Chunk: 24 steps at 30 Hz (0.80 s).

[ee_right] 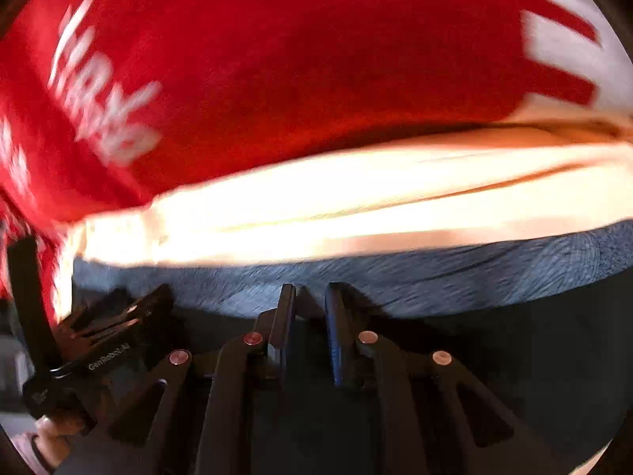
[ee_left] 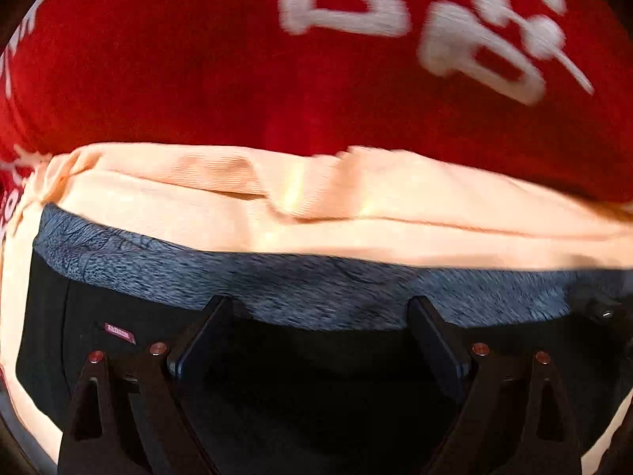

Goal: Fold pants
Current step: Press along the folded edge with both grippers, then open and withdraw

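Observation:
Black pants [ee_left: 130, 308] with a heathered blue-grey waistband [ee_left: 277, 289] lie on a peach cloth [ee_left: 356, 217]. My left gripper [ee_left: 320, 308] is open, its jaws wide apart over the waistband edge. In the right wrist view the same waistband [ee_right: 474, 269] and black fabric [ee_right: 514, 356] show. My right gripper [ee_right: 310, 297] has its jaws close together with a narrow gap at the waistband edge; whether fabric is pinched between them is not clear. The left gripper [ee_right: 118, 316] shows at the far left of that view.
A red blanket with white lettering [ee_left: 198, 59] lies beyond the peach cloth and fills the upper half of both views [ee_right: 316, 59]. A small pink label [ee_left: 118, 334] is sewn on the pants. The holder's hand [ee_right: 55, 435] shows at lower left.

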Tool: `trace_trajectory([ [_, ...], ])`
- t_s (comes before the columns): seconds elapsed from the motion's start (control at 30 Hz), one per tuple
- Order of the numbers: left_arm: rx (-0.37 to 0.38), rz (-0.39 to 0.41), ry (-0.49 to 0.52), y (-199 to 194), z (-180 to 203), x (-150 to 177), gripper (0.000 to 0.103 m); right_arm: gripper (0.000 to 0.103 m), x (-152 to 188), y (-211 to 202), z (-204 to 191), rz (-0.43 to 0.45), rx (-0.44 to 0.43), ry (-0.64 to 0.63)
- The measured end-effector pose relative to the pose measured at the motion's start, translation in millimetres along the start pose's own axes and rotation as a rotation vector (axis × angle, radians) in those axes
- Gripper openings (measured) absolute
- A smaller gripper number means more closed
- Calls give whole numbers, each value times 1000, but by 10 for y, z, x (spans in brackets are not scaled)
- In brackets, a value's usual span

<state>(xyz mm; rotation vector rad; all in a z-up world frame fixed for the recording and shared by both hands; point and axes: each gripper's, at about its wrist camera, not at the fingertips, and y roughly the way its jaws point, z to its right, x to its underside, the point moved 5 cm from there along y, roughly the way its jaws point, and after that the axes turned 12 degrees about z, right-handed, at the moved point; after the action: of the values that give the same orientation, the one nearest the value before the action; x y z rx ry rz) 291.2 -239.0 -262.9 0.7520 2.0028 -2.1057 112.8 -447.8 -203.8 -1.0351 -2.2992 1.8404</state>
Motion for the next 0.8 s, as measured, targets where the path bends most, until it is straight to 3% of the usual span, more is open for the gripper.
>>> trace_trajectory([
  [0.07, -63, 4, 12, 66, -162, -58, 92, 14, -82, -64, 292, 34, 88, 28],
  [0.17, -79, -9, 8, 175, -327, -229, 92, 15, -132, -158, 569, 36, 109, 83],
  [0.23, -99, -18, 27, 94, -439, -237, 92, 19, -145, -276, 648, 36, 155, 73],
  [0.3, -61, -26, 29, -75, -473, -237, 92, 29, -84, -456, 664, 24, 149, 85],
  [0.4, 5, -41, 57, -406, -437, 39, 92, 31, 158, -704, 569, 8, 105, 65],
  [0.53, 65, -97, 159, -618, -70, 474, 92, 31, 645, -792, 508, -60, 114, 26],
  [0.6, 42, -131, 206, -576, 52, 808, 92, 31, 847, -788, 585, -77, 123, 31],
  [0.63, 36, -128, 202, -566, 46, 867, 92, 31, 884, -819, 562, -49, 114, 24],
  [0.67, 45, -76, 162, -597, -2, 891, 92, 31, 925, -859, 559, -30, 117, 0],
  [0.8, 37, -104, 139, -530, -272, 902, 98, 31, 1061, -981, 565, -42, 143, -34],
])
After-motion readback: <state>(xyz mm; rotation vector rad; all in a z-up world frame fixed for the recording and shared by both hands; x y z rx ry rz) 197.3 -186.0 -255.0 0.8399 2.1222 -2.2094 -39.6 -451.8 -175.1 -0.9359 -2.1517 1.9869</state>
